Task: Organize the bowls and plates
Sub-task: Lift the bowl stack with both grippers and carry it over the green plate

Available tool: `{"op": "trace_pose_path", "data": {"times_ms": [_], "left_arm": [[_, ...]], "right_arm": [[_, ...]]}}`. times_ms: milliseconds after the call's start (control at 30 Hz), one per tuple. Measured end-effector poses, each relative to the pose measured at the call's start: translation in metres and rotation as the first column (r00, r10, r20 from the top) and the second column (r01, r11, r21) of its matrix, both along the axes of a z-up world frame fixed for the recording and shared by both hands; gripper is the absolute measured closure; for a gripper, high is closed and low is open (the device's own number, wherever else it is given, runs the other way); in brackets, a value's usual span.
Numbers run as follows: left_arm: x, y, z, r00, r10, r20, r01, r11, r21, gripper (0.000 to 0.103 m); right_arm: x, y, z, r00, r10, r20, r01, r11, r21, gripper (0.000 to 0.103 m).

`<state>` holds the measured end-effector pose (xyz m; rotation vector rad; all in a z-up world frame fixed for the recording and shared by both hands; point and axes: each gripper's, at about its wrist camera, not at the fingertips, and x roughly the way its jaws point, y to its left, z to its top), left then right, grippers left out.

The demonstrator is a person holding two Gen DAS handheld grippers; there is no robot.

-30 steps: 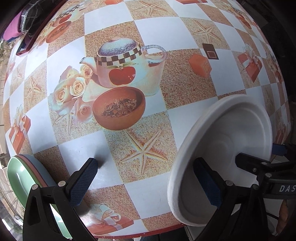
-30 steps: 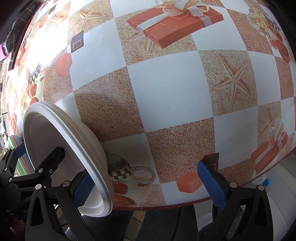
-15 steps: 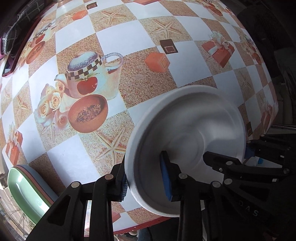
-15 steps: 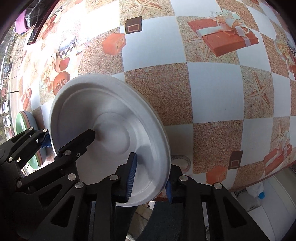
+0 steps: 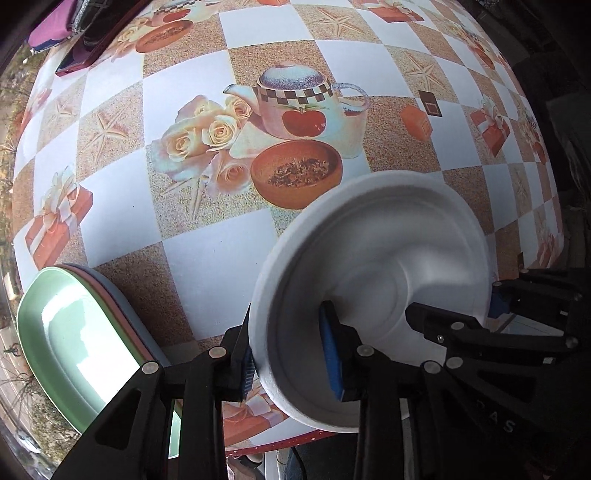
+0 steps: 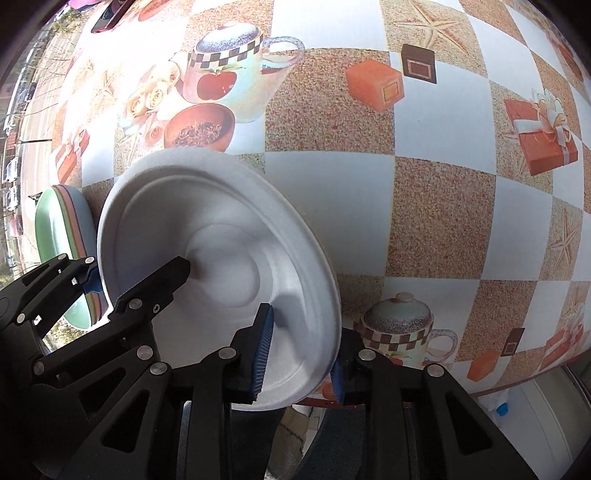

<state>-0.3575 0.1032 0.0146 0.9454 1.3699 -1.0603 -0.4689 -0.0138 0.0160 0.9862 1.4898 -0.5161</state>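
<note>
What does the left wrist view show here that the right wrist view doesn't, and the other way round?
Left wrist only: a purple item at the table's far edge.
Right wrist only: a second printed teapot beside the white plate.
Both: left gripper and right gripper clamped on opposite rims of the white plate, with the coloured plate stack on the table's edge.

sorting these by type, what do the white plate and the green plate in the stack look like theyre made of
White plate: probably moulded pulp or foam, disposable type. It looks matte and slightly grainy with a thick soft rim and no glare.

Green plate: likely hard plastic or melamine. It looks smooth and glossy with bright window reflections. The pink and bluish edges stacked beneath it look similar.
</note>
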Motion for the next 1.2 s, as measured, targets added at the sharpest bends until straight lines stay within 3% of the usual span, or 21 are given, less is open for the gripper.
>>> {"op": "trace_pose_path", "data": {"times_ms": [233,433,633,933,1200], "left_arm": [[0.005,0.010,-0.001,1.000,-0.013,0.002,0.013,1.000,-0.016,0.069],[-0.027,-0.005,0.011,0.999,-0.037,0.019,0.038,0.999,-0.019,0.069],[-0.037,-0.014,0.054,0.998,-0.041,0.049,0.045,0.995,-0.091,0.069],[0.006,0.003,0.110,0.991,0.109,0.072,-0.089,0.969,-0.229,0.069],[0.054,0.045,0.138,0.958,0.271,0.092,-0.232,0.924,-0.305,0.069]], "right_arm": [[0.003,-0.008,-0.001,1.000,-0.007,0.007,0.007,0.999,0.036,0.072],[-0.009,0.006,0.000,1.000,0.009,-0.005,-0.009,0.998,0.066,0.073],[-0.004,-0.005,0.033,0.999,0.046,0.015,-0.046,0.999,-0.004,0.073],[0.038,-0.010,0.101,0.977,0.210,0.046,-0.200,0.967,-0.158,0.073],[0.094,0.021,0.134,0.928,0.361,0.089,-0.332,0.913,-0.236,0.072]]}}
